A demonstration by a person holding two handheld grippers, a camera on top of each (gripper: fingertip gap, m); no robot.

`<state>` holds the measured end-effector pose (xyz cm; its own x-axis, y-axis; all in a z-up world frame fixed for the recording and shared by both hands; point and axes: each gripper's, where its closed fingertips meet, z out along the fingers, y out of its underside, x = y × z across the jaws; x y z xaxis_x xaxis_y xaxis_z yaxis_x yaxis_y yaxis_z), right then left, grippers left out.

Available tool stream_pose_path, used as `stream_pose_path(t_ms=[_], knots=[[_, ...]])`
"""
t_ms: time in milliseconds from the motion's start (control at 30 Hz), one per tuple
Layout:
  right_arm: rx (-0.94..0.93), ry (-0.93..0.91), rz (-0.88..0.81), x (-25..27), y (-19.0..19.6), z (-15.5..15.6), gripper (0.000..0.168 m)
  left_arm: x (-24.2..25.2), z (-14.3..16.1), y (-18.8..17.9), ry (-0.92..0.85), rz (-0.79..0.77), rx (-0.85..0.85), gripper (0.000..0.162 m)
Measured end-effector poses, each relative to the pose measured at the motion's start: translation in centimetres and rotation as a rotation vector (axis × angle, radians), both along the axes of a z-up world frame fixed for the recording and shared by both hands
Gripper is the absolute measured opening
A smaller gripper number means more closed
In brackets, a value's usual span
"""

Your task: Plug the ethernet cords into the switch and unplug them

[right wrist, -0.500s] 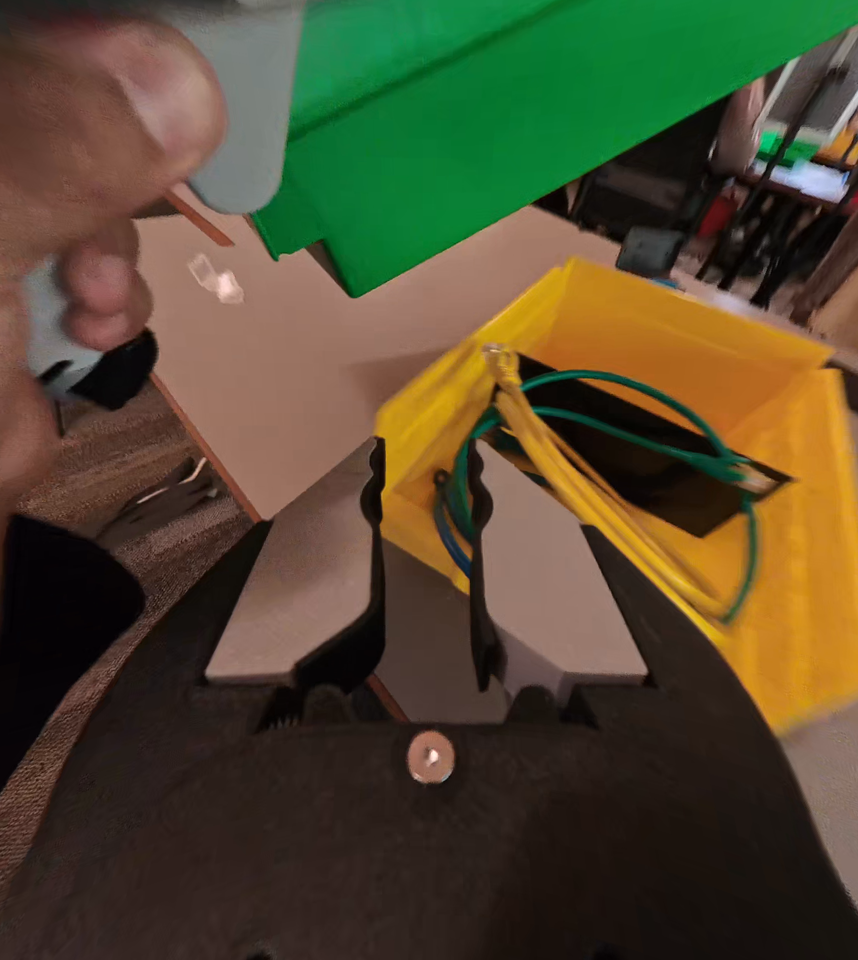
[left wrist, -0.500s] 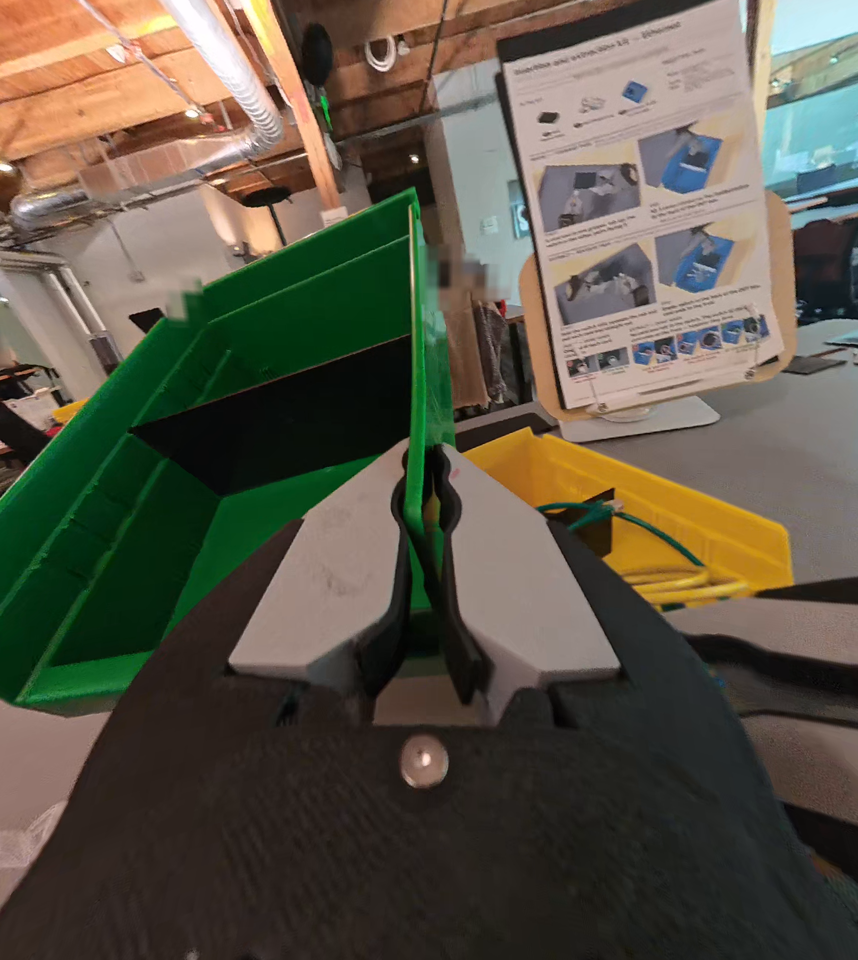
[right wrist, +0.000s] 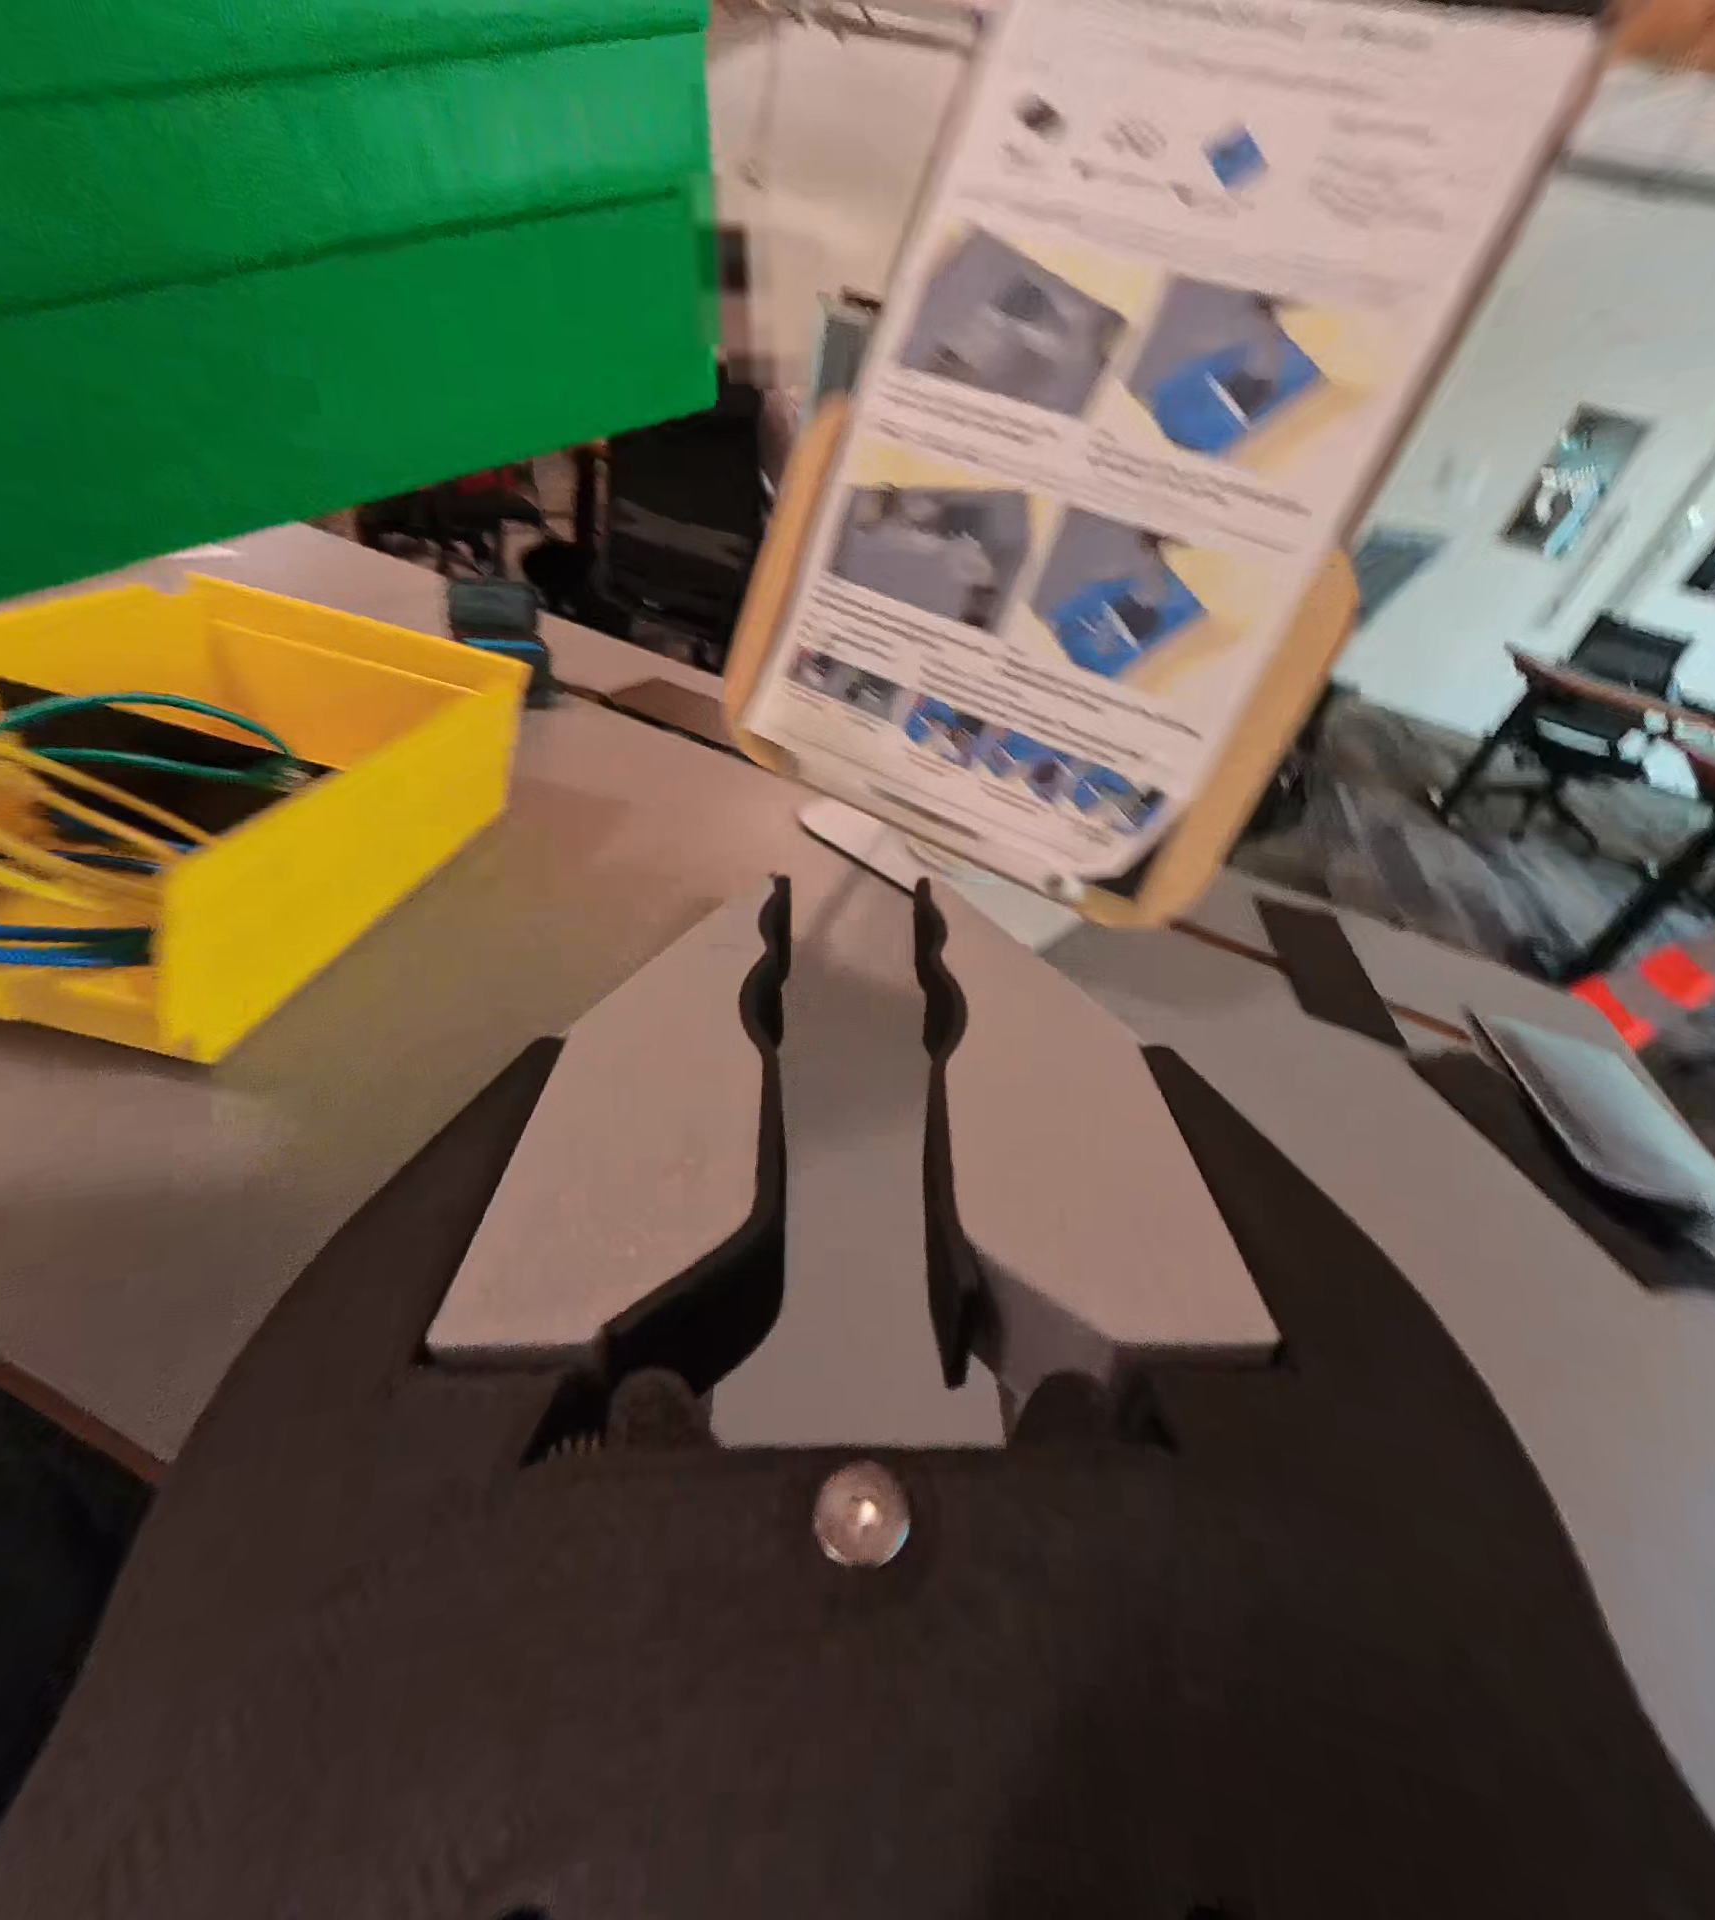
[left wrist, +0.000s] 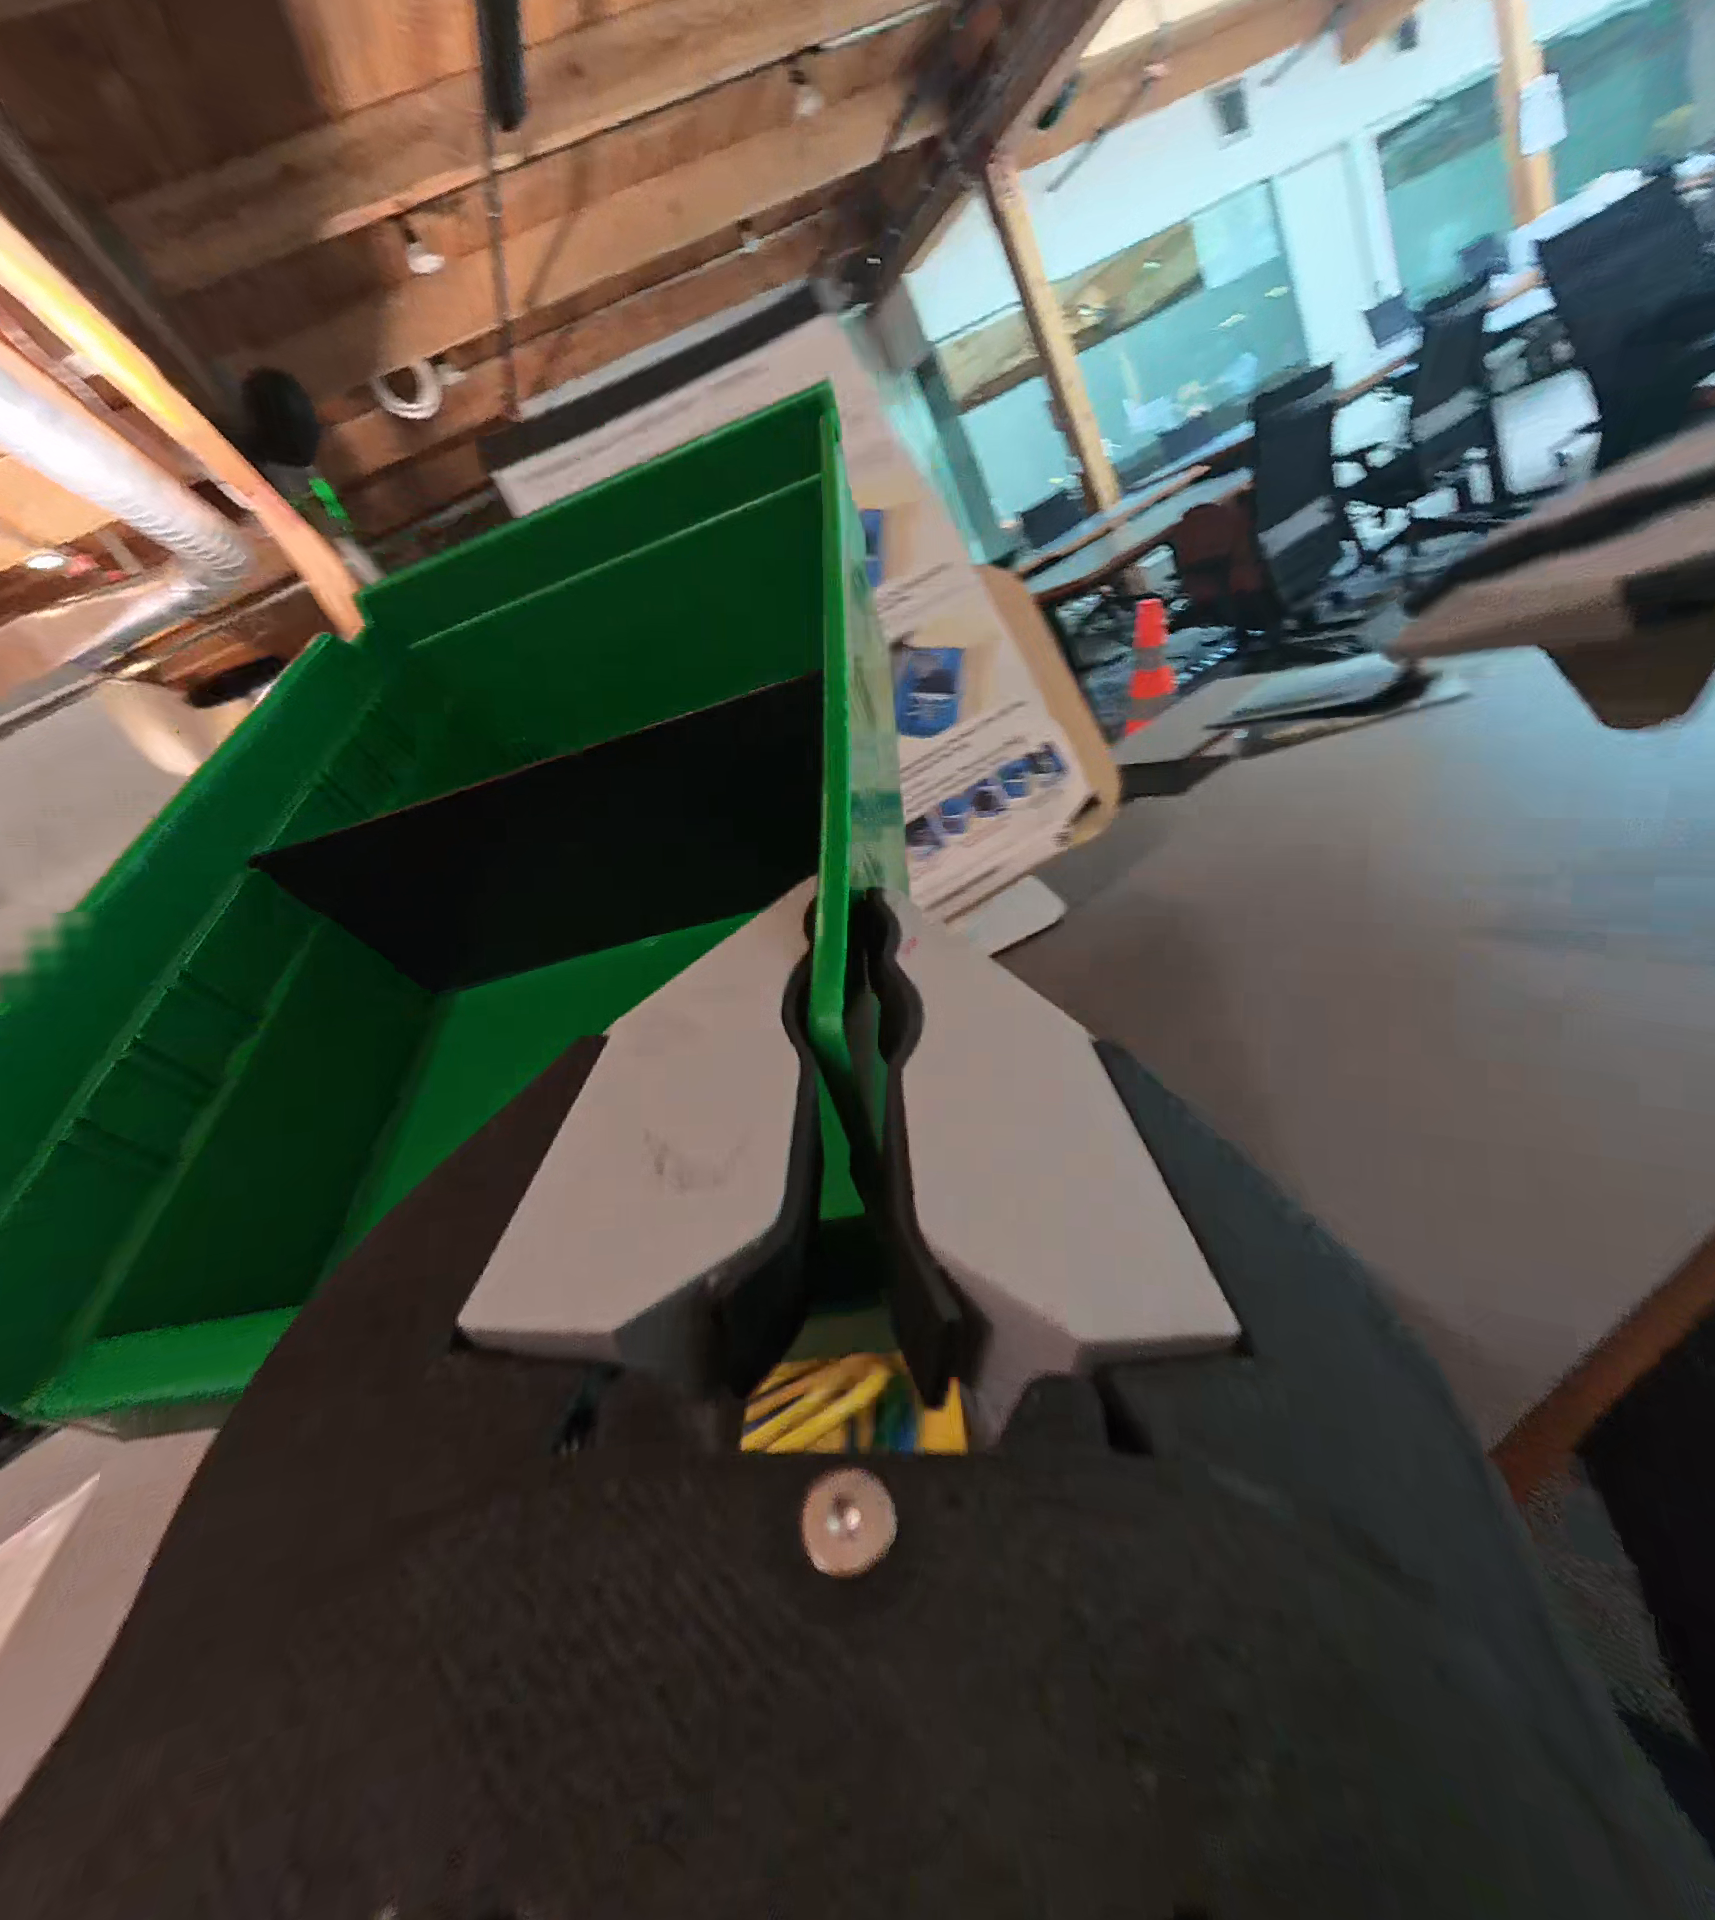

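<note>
green bin aloft, cords in the yellow one

our left gripper (left wrist: 851,935) is clenched on the side wall of the green bin (left wrist: 417,935), held tilted in the air. our right gripper (right wrist: 851,914) hangs released over the grey table (right wrist: 209,1143), gripping nothing. the ethernet cords (right wrist: 53,821), yellow, green and blue, lie in the yellow bin (right wrist: 333,894) at left. an instruction sheet on a stand (right wrist: 1123,436) rises just beyond the right gripper's tips.

A green bin (left wrist: 541,790), tilted and raised, hangs above the yellow bin (right wrist: 333,821) on the desk (right wrist: 624,831). Right of the yellow bin stands an instruction sheet (right wrist: 1144,416) on its stand.
</note>
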<state>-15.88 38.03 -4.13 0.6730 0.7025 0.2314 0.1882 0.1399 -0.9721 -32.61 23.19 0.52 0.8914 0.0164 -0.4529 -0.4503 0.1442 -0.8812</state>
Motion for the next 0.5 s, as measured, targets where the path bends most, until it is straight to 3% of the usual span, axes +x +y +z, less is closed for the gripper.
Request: stream_pose_path(t_ms=[33, 233, 400, 500], knots=[[-0.041, -0.008, -0.020, 1.9, 1.4, -0.2, 0.020, 2.2, -0.8, 1.0, 0.005, -0.042, -0.021, 0.002], [-0.233, -0.041, -0.046, 9.0, 6.6, -3.1, 0.027, 14.1, -7.9, 8.0, 0.044, -0.212, -0.201, 0.002], [-0.374, -0.045, -0.042, 8.9, 8.9, -7.1, 0.032, 19.6, -14.7, 14.4, -0.049, -0.278, -0.410, 0.003], [-0.466, -0.156, -0.067, 8.3, 10.1, -11.2, 0.035, 22.7, -18.6, 15.5, -0.178, -0.383, -0.609, 0.011]])
